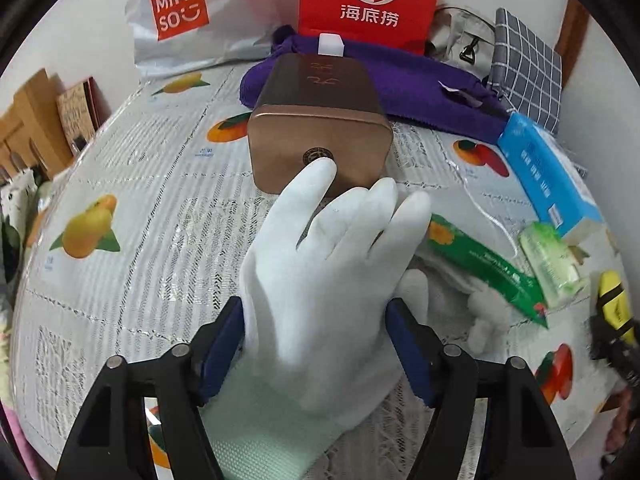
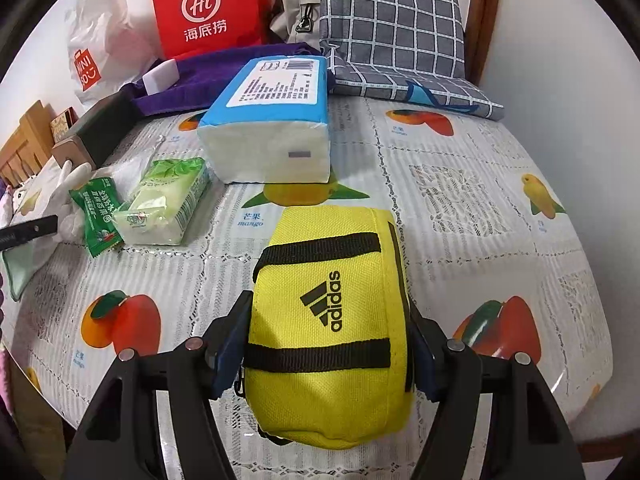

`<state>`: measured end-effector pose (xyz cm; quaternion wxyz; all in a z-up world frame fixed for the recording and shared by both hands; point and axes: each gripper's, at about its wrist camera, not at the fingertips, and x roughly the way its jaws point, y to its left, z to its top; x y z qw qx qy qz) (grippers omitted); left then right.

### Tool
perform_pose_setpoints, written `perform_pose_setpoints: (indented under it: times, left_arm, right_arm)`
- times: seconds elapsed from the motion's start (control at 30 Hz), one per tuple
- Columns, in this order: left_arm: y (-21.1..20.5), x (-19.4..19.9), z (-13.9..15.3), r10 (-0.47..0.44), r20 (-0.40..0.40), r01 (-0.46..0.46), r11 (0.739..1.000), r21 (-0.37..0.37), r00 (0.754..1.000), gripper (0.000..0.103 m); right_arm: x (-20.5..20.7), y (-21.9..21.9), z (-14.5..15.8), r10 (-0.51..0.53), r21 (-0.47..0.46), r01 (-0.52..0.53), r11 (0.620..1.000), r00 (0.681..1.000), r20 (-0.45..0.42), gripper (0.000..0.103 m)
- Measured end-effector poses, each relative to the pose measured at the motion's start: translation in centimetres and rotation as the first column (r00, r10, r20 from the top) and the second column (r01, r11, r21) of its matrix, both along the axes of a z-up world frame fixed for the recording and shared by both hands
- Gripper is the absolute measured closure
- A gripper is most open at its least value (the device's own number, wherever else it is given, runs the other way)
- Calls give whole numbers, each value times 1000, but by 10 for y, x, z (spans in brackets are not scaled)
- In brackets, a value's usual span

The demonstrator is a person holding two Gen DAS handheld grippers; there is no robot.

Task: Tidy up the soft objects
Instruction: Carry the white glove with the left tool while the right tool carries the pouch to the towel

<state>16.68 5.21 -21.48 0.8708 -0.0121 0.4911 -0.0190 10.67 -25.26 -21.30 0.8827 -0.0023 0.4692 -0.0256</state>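
**Ana:** While the left gripper point(image 1: 315, 305) points down at the fruit-print tablecloth point(image 1: 132, 272), what sits between its fingers?

**Ben:** A white glove point(image 1: 320, 280) lies flat on the cloth, well to the left of the blue tissue pack point(image 1: 548, 176). The jaws stand apart on either side of it, and the pads do not seem to squeeze it. The glove's fingertips reach a copper tin point(image 1: 320, 140), which is also left of the pack.

**Ana:** And between the glove and the pack?

**Ben:** A green packet point(image 1: 480, 264) lies there, with a pale green tissue packet point(image 1: 554, 264) just beside the pack's near corner.

**Ana:** What about the right gripper point(image 2: 330, 306)?

**Ben:** It is clamped on a yellow pouch point(image 2: 332, 320), one pad pressing each side. The pouch rests on the cloth, nearer the camera than the pack and clear of it.
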Motion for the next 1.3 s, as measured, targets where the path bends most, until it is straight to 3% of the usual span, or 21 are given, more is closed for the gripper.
perform_pose_setpoints:
  times: [0.07,0.13,0.17,0.27,0.47,0.8,1.1,1.3]
  left_arm:
    - [5,-2,3,9,11,-9,1000,10,1000,72]
    - [10,-2,7,-23,-5,23,999,-38,1000,90]
    - [13,-3,9,-34,-11,33,998,-53,999,93]
    - [20,-9,23,-15,17,16,999,-41,1000,93]
    - [33,-17,55,14,62,-5,991,-130,998,93]
    - [24,-13,97,-1,124,24,984,-179,992,93]
    - [16,12,124,-9,140,40,975,-217,990,93]
    - [8,32,135,-10,158,41,981,-191,987,93]
  right_arm:
    - [0,0,4,-6,12,6,1000,1000,7,36]
    - [1,0,10,-11,31,10,999,1000,15,36]
    - [1,1,14,-9,40,8,999,1000,23,36]
    - [0,6,27,7,42,-9,999,998,57,36]
    - [5,11,52,19,51,-25,998,994,106,37]
    - [23,10,86,37,75,-46,996,993,114,37]
    - [50,18,114,67,75,-78,994,986,150,37]
    - [75,22,128,76,99,-92,991,984,159,37]
